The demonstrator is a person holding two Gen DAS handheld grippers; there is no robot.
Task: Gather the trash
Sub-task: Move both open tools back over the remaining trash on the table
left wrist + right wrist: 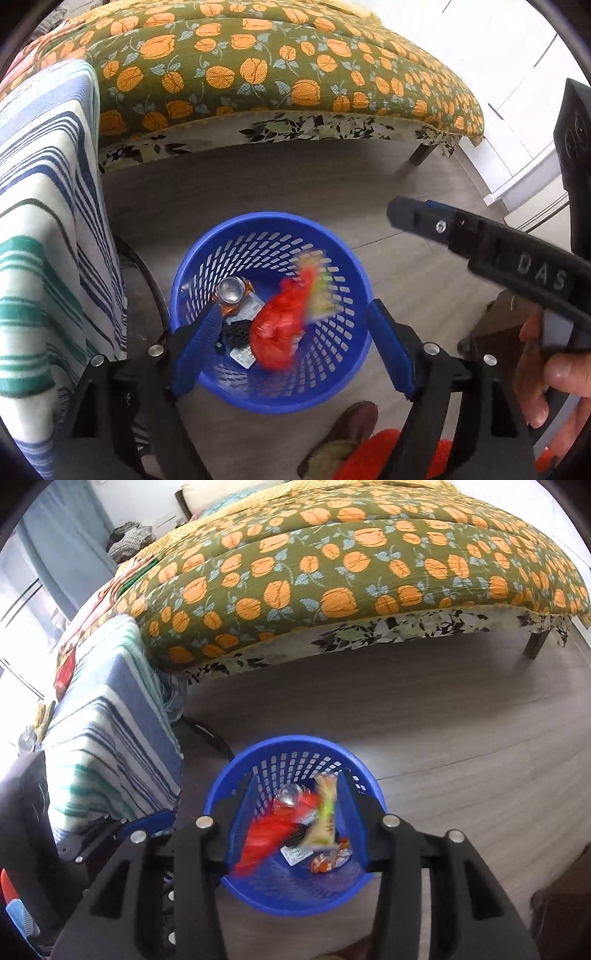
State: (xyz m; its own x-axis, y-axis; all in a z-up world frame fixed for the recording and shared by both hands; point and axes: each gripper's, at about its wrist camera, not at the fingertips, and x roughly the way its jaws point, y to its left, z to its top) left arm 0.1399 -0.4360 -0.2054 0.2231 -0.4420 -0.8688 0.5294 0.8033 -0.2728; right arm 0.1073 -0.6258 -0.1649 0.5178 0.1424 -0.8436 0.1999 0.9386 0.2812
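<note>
A blue perforated basket (332,384) (295,897) stands on the grey floor right under both grippers. Inside lie a drink can (231,290) (290,795), a white card (295,853), a black mesh scrap (238,334) and orange sweet wrappers (328,862). A red plastic bag (280,332) (264,836) and a yellow-green wrapper (319,291) (327,814) show blurred in the basket's mouth, touching no pad. My left gripper (295,310) is open over the basket. My right gripper (299,775) (417,212) is open too, with the wrapper loose between its fingers.
A bed with an olive quilt of orange flowers (258,66) (351,572) spans the back. A striped blanket (48,221) (110,746) hangs at the left beside the basket. A shoe (347,432), a brown box (498,339) and a hand (554,391) are near the bottom right.
</note>
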